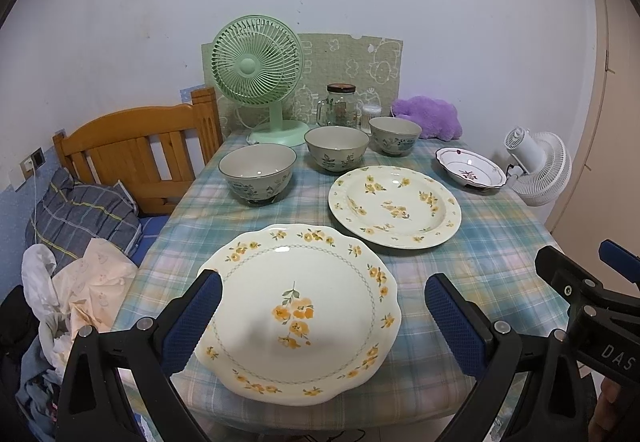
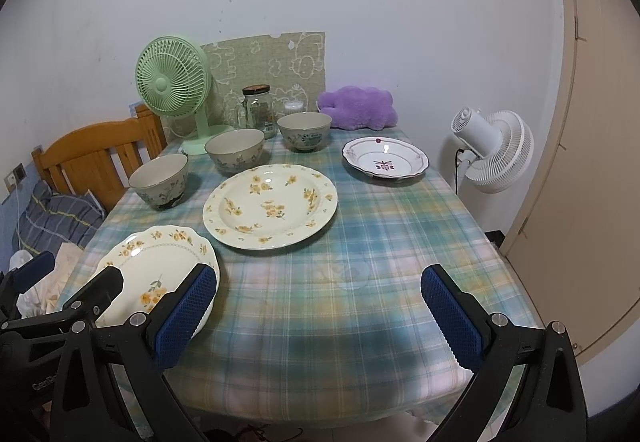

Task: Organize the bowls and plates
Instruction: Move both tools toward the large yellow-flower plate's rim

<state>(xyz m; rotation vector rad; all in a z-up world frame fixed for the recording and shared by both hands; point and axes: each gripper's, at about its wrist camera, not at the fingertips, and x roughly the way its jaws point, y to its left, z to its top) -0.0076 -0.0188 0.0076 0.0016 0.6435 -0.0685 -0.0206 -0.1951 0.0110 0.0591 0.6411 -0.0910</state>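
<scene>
A scalloped cream plate with yellow flowers (image 1: 304,310) (image 2: 160,274) lies at the table's near left edge. My left gripper (image 1: 320,318) hovers open over it, fingers apart on either side. Behind it sits a round deep plate with yellow flowers (image 1: 394,205) (image 2: 270,205). A small white plate with a maroon motif (image 1: 470,171) (image 2: 386,161) lies at the far right. Three grey floral bowls stand in a row: left (image 1: 258,173) (image 2: 160,181), middle (image 1: 336,147) (image 2: 235,149), right (image 1: 395,134) (image 2: 305,130). My right gripper (image 2: 318,318) is open above bare tablecloth.
A green desk fan (image 1: 256,77) (image 2: 174,89), a glass jar (image 1: 340,105) (image 2: 258,109) and a purple plush (image 1: 430,117) (image 2: 358,107) stand along the wall. A white fan (image 2: 494,151) is off the table's right side. A wooden bed frame (image 1: 136,145) and laundry lie left.
</scene>
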